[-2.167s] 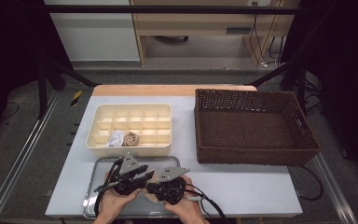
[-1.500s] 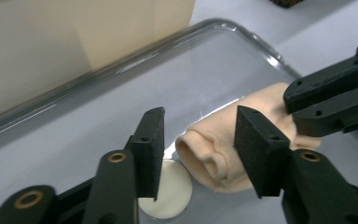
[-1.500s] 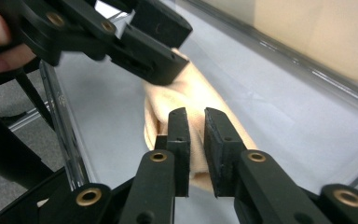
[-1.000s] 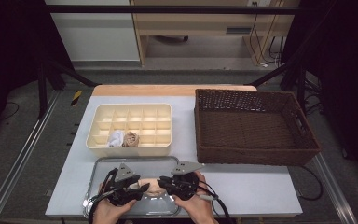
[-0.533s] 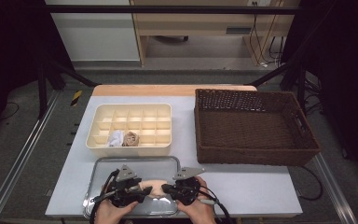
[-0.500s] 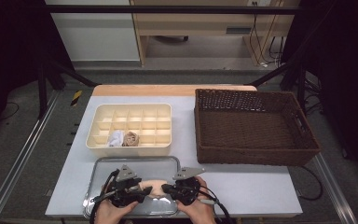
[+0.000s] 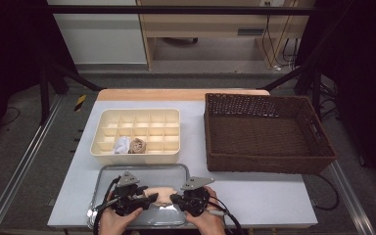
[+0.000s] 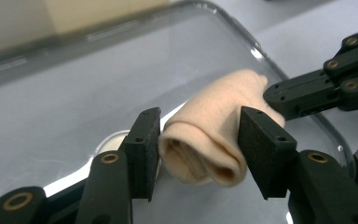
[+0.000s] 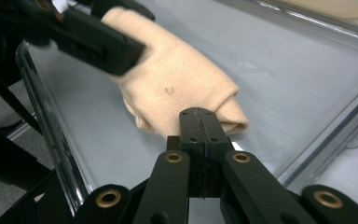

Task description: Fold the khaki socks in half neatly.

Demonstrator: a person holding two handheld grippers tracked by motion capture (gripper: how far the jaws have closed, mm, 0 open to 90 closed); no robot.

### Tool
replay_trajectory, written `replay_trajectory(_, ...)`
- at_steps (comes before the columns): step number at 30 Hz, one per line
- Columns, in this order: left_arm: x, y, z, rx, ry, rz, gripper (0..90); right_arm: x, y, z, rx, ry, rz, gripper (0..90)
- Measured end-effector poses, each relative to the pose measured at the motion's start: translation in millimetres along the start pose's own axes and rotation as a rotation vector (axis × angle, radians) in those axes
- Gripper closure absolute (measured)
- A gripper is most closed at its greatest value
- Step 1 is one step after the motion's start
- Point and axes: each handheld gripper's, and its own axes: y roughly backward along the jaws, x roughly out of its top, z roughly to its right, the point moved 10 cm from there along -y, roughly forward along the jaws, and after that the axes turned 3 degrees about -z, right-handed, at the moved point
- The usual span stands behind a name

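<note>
- where the clear plastic tray [image 7: 174,172] sits at the near edge of the pale grey table [image 7: 259,196], a rolled peach-coloured knitted cloth [image 7: 160,196] lies on its floor between the two tools.
- the left gripper [image 8: 198,142] stands with its black jaws apart, one on each side of the roll's open end; the jaws have just been closing a little, and the near pad seems to touch the cloth, though i cannot tell whether the pads press it.
- the right gripper [image 9: 199,122] has its jaws pressed flat together, tips at the other end of the roll; whether a fold of cloth is pinched between them cannot be made out.
- a small dark mark [image 9: 168,90] shows on the cloth's side; it is too small to read as writing.
- further back stand a cream plastic compartment box [image 7: 137,134], holding two small rolled bundles in its near row, and a dark brown woven basket [image 7: 269,132] to its right.
</note>
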Motion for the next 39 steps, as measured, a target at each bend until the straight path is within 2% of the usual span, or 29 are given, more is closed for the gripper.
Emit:
replay_trajectory(3, -0.3, -2.6, -0.4, -0.011, 0.009, -0.009, 49.3, -0.1, 0.1, 0.4, 0.001, 0.003, -0.004, 90.0)
replay_trajectory(6, -3.2, -5.6, 1.2, -0.047, 0.032, -0.024, 54.3, -0.2, 0.0, 0.2, 0.002, 0.003, -0.007, 90.0)
replay_trajectory(12, -3.0, -4.8, 2.5, -0.057, 0.043, -0.042, 65.0, -0.6, 1.4, 0.0, 0.004, -0.002, -0.017, 87.4)
replay_trajectory(17, 0.6, -0.2, 5.8, -0.061, 0.039, -0.025, 70.4, 4.7, 12.5, 7.2, -0.021, 0.000, 0.008, 82.9)
replay_trajectory(20, 5.9, 5.6, 7.7, -0.067, 0.029, -0.004, 70.4, 7.0, 23.7, 16.4, -0.042, -0.011, 0.037, 78.4)
replay_trajectory(22, 11.7, 12.4, 7.2, -0.058, 0.015, 0.022, 70.4, 9.2, 36.2, 29.3, -0.080, -0.023, 0.064, 73.8)
replay_trajectory(23, 11.7, 12.4, 7.2, -0.058, 0.015, 0.022, 70.4, 9.2, 36.2, 29.3, -0.080, -0.023, 0.064, 73.8)
replay_trajectory(24, 15.3, 16.7, 6.3, -0.061, 0.014, 0.037, 70.4, 9.2, 44.1, 38.8, -0.115, -0.023, 0.069, 70.2)
replay_trajectory(26, 19.0, 20.9, 4.2, -0.054, 0.010, 0.053, 70.3, 8.5, 50.9, 47.4, -0.145, -0.023, 0.074, 67.2)
replay_trajectory(27, 19.0, 20.9, 4.2, -0.054, 0.010, 0.053, 70.3, 8.5, 50.9, 47.4, -0.145, -0.023, 0.074, 67.2)
replay_trajectory(31, 25.0, 28.1, -0.5, -0.026, -0.004, 0.078, 70.3, 4.0, 65.7, 64.7, -0.204, -0.036, 0.078, 62.1)
replay_trajectory(35, 31.1, 35.0, -4.3, -0.006, -0.012, 0.099, 70.2, 0.9, 74.2, 74.1, -0.233, -0.053, 0.087, 59.6)
replay_trajectory(36, 32.7, 36.5, -5.4, 0.003, -0.014, 0.104, 70.1, -1.6, 79.5, 81.4, -0.257, -0.061, 0.093, 58.8)
replay_trajectory(39, 36.5, 40.0, -8.1, 0.016, -0.021, 0.111, 70.1, -4.6, 84.2, 87.0, -0.269, -0.080, 0.092, 58.0)
